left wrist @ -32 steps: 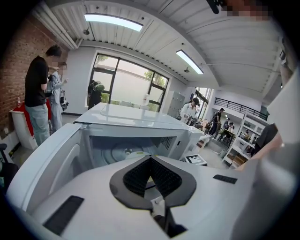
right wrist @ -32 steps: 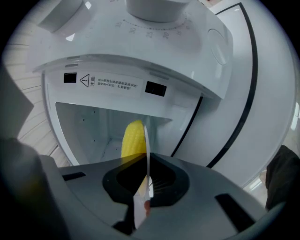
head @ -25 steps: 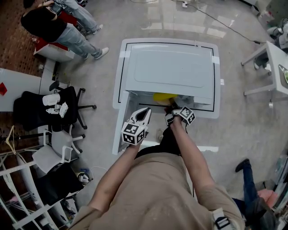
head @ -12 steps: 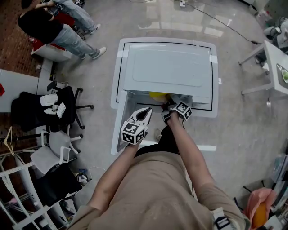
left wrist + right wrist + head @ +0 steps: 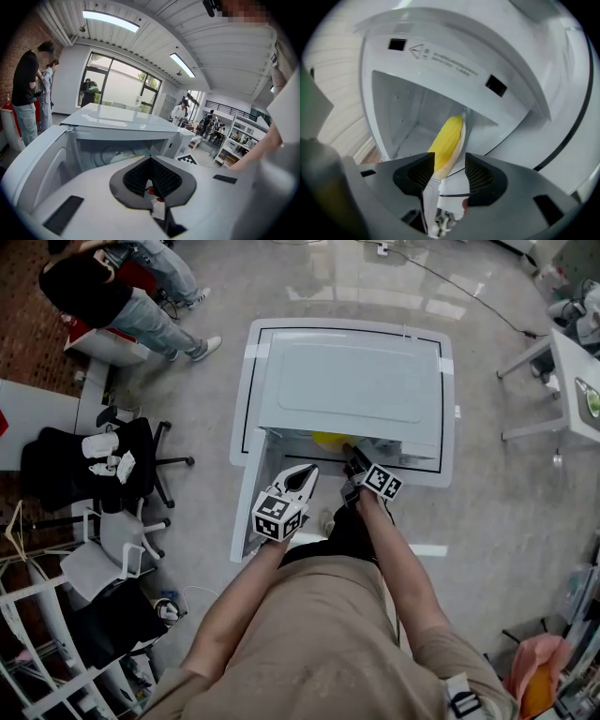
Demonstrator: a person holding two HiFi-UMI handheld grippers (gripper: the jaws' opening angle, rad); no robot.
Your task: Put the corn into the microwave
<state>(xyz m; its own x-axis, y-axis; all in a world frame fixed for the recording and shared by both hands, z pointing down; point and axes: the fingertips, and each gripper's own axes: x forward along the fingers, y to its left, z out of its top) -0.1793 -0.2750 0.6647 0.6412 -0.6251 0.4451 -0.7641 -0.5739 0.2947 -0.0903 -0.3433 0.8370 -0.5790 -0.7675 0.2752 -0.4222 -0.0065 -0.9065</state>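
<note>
A yellow corn cob point(image 5: 330, 439) lies in the open mouth of the white microwave point(image 5: 352, 381). In the right gripper view the corn point(image 5: 447, 143) points into the cavity, its near end between the jaws of my right gripper point(image 5: 449, 171). Those jaws are opening, with a gap beside the cob. In the head view the right gripper point(image 5: 354, 465) is at the microwave's opening. My left gripper point(image 5: 305, 474) hovers just left of it, in front of the open door point(image 5: 246, 512). Its jaws point(image 5: 151, 164) are shut with nothing between them.
The microwave stands on a white table point(image 5: 258, 343). A black office chair point(image 5: 103, 460) and people point(image 5: 103, 287) are to the left. Another white table point(image 5: 572, 381) is at the right. People point(image 5: 26, 93) also stand left of the microwave in the left gripper view.
My right gripper has rolled at the wrist; its marker cube now faces a different way. The corn stays in the microwave's mouth. The left gripper has kept still.
</note>
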